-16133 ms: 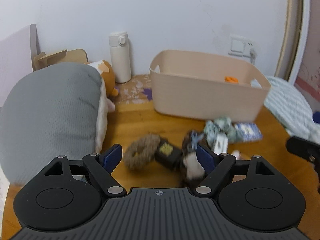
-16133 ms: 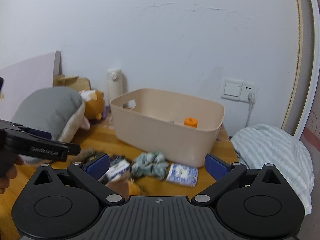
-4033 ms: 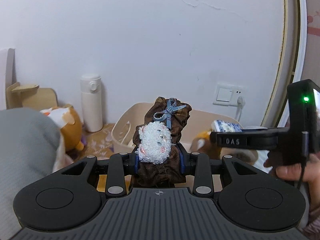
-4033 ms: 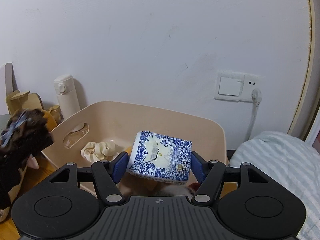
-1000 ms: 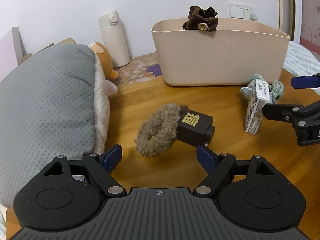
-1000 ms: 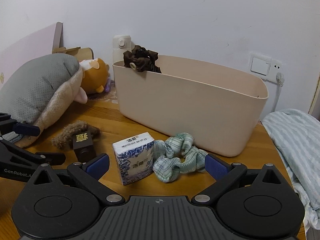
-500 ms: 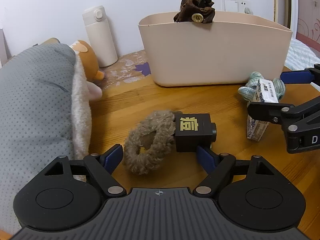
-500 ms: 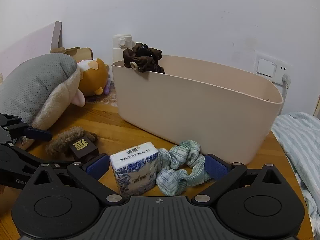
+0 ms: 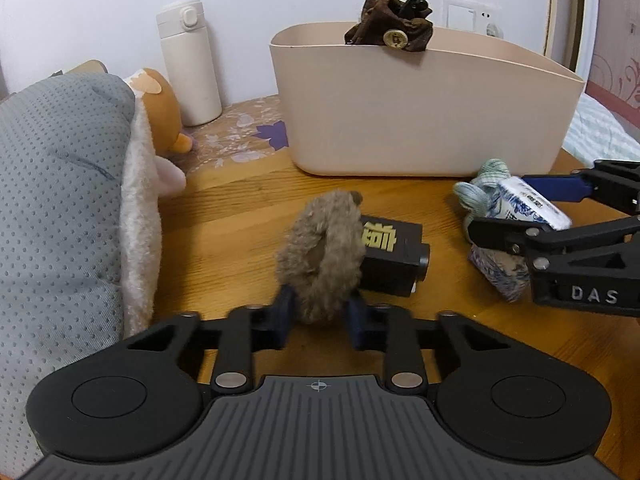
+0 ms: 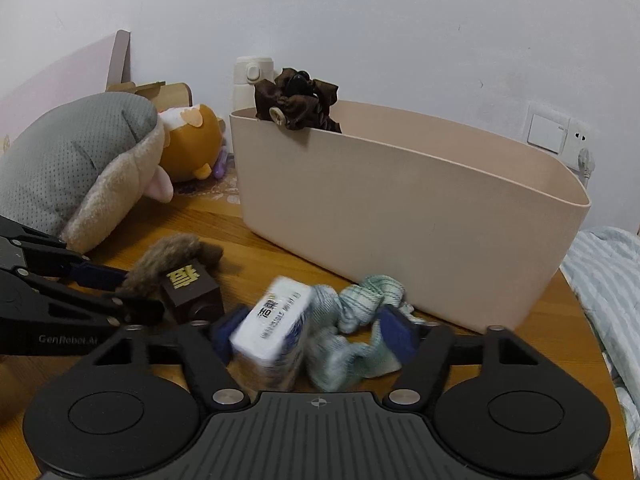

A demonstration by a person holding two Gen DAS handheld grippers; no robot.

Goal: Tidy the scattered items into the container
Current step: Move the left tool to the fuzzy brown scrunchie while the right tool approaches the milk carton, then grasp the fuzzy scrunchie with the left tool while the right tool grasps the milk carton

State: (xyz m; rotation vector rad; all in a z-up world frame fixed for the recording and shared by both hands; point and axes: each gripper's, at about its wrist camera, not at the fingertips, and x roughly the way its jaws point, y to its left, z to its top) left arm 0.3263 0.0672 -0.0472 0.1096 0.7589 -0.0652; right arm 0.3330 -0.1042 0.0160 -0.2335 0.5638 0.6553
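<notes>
Pinching the fuzzy brown scrunchie [image 9: 322,254] by its near edge, the left gripper [image 9: 320,314] has its blue pads pressed in on the loop so that the ring stands up on the wooden table [image 9: 240,216], a hold that looks meant for lifting it clear of the dark cube [image 9: 394,258] it leans against. That cube, marked with a gold character, sits just right of the scrunchie and touches it, so a straight lift seems wise to avoid dragging it along. Further right, the right gripper [image 10: 316,334] brackets two things at once: the blue-and-white tissue pack [image 10: 276,320], tilted against the left pad, and the green checked scrunchie [image 10: 352,320] bunched against the right one. Its pads are drawn in around the pair, but motion blur hides whether they are truly clamped, so I cannot tell if the grip is made. Beyond both lies the beige container [image 9: 420,112], at the far side of the table, with a dark brown bow scrunchie [image 9: 390,30] draped over its far-left rim, half in and half out; it may slip either way. A grey plush cushion [image 9: 60,200], an orange soft toy [image 9: 162,108] and a white flask [image 9: 190,62] stand to the left, well apart from the work.
</notes>
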